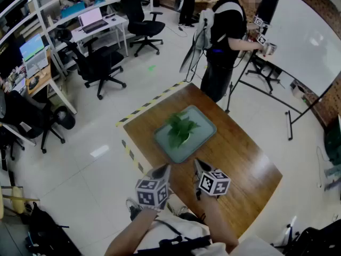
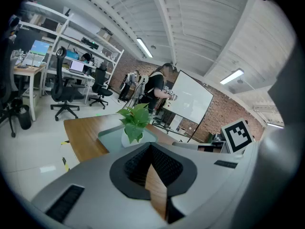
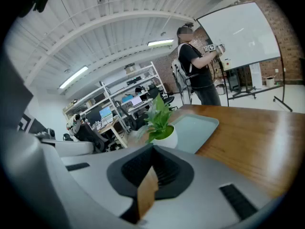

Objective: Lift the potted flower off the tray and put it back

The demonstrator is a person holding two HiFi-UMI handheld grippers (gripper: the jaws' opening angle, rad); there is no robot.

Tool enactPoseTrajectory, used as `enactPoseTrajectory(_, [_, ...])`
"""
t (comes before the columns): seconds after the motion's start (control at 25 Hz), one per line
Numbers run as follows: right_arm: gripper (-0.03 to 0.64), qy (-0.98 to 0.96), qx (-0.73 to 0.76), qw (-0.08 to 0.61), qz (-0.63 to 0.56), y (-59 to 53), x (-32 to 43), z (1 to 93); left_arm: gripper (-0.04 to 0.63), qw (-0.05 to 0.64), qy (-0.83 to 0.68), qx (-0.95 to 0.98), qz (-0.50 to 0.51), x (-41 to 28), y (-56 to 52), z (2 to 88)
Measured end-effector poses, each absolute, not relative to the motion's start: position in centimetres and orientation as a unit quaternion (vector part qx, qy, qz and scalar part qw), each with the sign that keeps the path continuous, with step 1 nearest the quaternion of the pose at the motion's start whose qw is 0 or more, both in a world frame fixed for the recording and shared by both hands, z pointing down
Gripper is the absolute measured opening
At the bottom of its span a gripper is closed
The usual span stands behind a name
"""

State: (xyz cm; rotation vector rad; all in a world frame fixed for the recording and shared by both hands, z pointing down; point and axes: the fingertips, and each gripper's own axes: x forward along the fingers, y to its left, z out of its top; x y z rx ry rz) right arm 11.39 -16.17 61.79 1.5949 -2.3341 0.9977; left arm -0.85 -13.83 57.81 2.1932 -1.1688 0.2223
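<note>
One potted flower [image 1: 179, 129] on tray [image 1: 204, 136]

Head view high above, steeply down on wooden table [image 1: 240, 164], left gripper [image 1: 164, 169] and right gripper [image 1: 197, 164] at near edge; each gripper view low, just behind own jaws, facing across table; all three share tray [image 1: 203, 126] and potted flower [image 1: 179, 130].

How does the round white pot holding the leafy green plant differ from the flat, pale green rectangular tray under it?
The round white pot stands upright and deep; the pale green rectangular tray lies flat and shallow. The pot is far smaller, covering only part of the tray. The pot holds a leafy plant; the tray bears the pot. Both are plain and single-coloured.
</note>
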Motion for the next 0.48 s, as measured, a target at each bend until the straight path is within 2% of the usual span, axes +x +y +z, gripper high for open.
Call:
enactPoseTrajectory(0.24, [0.000, -0.771, 0.540, 0.082, 0.326, -18.3, 12.0, 62.3, -0.005, 0.319, -0.441, 0.834, 0.092, -0.8, -14.0, 58.0])
enactPoseTrajectory(0.32, [0.032, -0.763, 0.549, 0.083, 0.332, -19.4, 12.4, 63.0, -0.005, 0.318, -0.440, 0.835, 0.093, -0.9, -14.3, 57.9])
enactPoseTrajectory(0.48, [0.034, -0.743, 0.567, 0.067, 0.349, -21.7, 13.2, 63.6, -0.005, 0.314, -0.437, 0.838, 0.092, -1.0, -15.2, 57.7])
